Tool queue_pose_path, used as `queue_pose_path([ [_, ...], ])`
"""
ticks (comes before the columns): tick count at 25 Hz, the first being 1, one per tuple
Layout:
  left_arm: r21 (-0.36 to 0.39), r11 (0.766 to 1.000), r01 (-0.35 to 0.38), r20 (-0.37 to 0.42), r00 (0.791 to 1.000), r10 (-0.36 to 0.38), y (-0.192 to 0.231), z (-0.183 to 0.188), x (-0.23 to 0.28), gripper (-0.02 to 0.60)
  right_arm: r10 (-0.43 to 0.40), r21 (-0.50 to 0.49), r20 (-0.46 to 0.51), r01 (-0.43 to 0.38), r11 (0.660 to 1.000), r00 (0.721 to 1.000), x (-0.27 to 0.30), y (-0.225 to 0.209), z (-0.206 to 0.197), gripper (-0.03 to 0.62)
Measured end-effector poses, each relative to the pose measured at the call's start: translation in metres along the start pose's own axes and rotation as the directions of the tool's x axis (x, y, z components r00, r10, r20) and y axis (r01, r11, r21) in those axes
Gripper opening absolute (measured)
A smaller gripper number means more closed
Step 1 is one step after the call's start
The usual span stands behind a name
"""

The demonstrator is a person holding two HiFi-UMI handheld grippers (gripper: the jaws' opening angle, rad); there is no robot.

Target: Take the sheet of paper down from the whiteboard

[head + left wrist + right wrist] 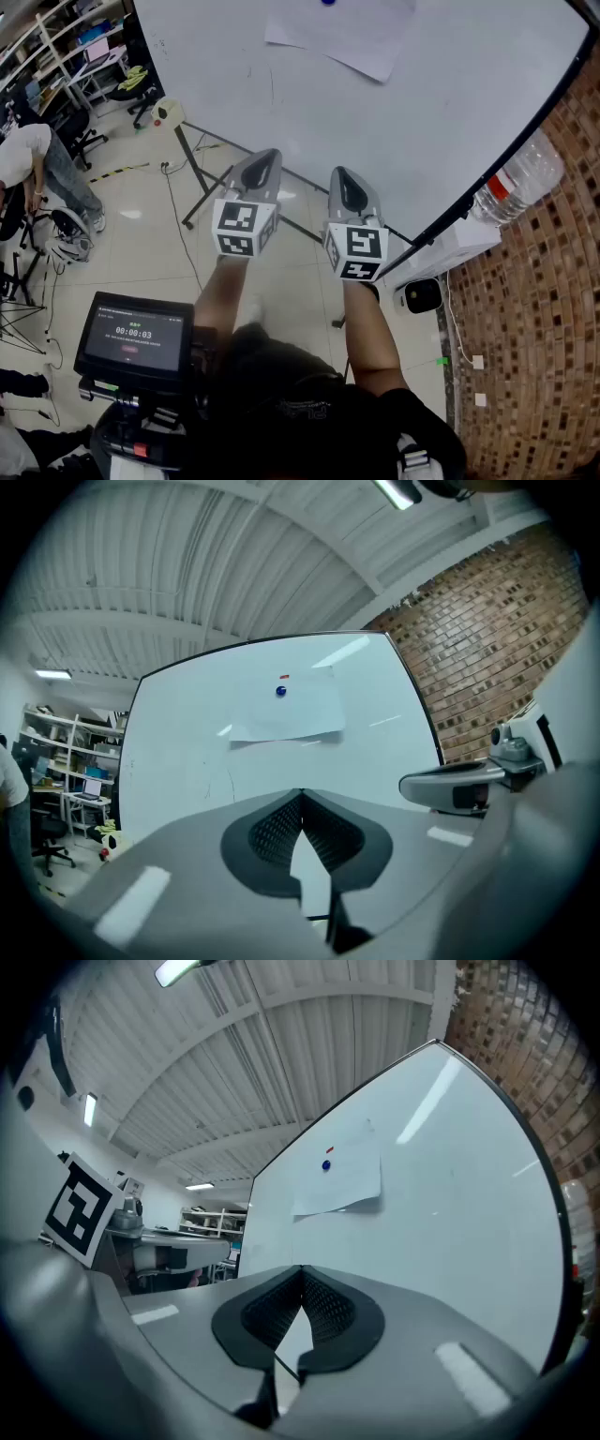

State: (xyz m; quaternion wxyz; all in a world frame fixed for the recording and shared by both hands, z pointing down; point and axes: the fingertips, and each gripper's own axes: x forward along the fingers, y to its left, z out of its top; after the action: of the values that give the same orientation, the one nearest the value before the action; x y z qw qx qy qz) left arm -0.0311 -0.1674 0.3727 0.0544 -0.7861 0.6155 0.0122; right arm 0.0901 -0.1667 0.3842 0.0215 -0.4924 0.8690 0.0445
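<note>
Both grippers level, left gripper (pixel 261 165) and right gripper (pixel 343 181) jaws closed, empty. Sheet of paper (pixel 349 36) hung far ahead on whiteboard (pixel 450 103) under blue magnet (pixel 280 691).

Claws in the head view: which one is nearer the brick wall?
The right claw; the left claw sits farther from the brick wall, toward the shelves.

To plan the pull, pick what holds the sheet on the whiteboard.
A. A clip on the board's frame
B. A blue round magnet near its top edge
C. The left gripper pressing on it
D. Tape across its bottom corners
B: a blue magnet sits near the top of the sheet on the whiteboard, and the sheet's lower edge hangs free with no tape on it.
</note>
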Motion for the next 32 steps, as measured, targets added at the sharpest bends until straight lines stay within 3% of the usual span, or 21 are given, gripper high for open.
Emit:
queue_pose_path([
  [5, 0.018, 1.000, 0.014, 0.045, 0.999, -0.014, 0.004, 0.015, 0.003, 0.002, -0.012, -0.038, 0.013, 0.012, 0.999, 1.000, -0.002, -0.002, 0.009, 0.014],
  [9, 0.018, 0.998, 0.063, 0.057, 0.996, -0.064, 0.010, 0.022, 0.049, 0.002, -0.046, -0.024, 0.023, 0.047, 0.999, 0.999, 0.027, -0.023, 0.014, 0.014],
  [15, 0.062, 0.990, 0.127, 0.163, 0.977, -0.136, 0.020, 0.063, 0.103, 0.002, -0.093, 0.022, 0.084, 0.091, 0.996, 0.992, 0.053, -0.049, 0.043, 0.014],
  [21, 0.112, 0.975, 0.192, 0.273, 0.937, -0.216, 0.057, 0.113, 0.164, 0.002, -0.169, 0.059, 0.112, 0.163, 0.985, 0.979, 0.092, -0.067, 0.068, 0.014],
  [27, 0.229, 0.950, 0.212, 0.366, 0.886, -0.286, 0.033, 0.186, 0.169, 0.016, -0.190, 0.096, 0.185, 0.175, 0.980, 0.964, 0.051, -0.089, 0.095, 0.017],
  [28, 0.239, 0.946, 0.218, 0.375, 0.878, -0.298, 0.030, 0.196, 0.169, 0.028, -0.188, 0.113, 0.204, 0.168, 0.979, 0.961, 0.046, -0.095, 0.102, 0.031],
  [30, 0.256, 0.937, 0.239, 0.379, 0.867, -0.325, 0.030, 0.206, 0.177, 0.078, -0.175, 0.150, 0.222, 0.143, 0.978, 0.959, 0.051, -0.108, 0.113, 0.123],
  [32, 0.266, 0.926, 0.268, 0.363, 0.862, -0.354, 0.040, 0.206, 0.200, 0.100, -0.166, 0.181, 0.212, 0.128, 0.975, 0.963, 0.075, -0.121, 0.116, 0.137],
])
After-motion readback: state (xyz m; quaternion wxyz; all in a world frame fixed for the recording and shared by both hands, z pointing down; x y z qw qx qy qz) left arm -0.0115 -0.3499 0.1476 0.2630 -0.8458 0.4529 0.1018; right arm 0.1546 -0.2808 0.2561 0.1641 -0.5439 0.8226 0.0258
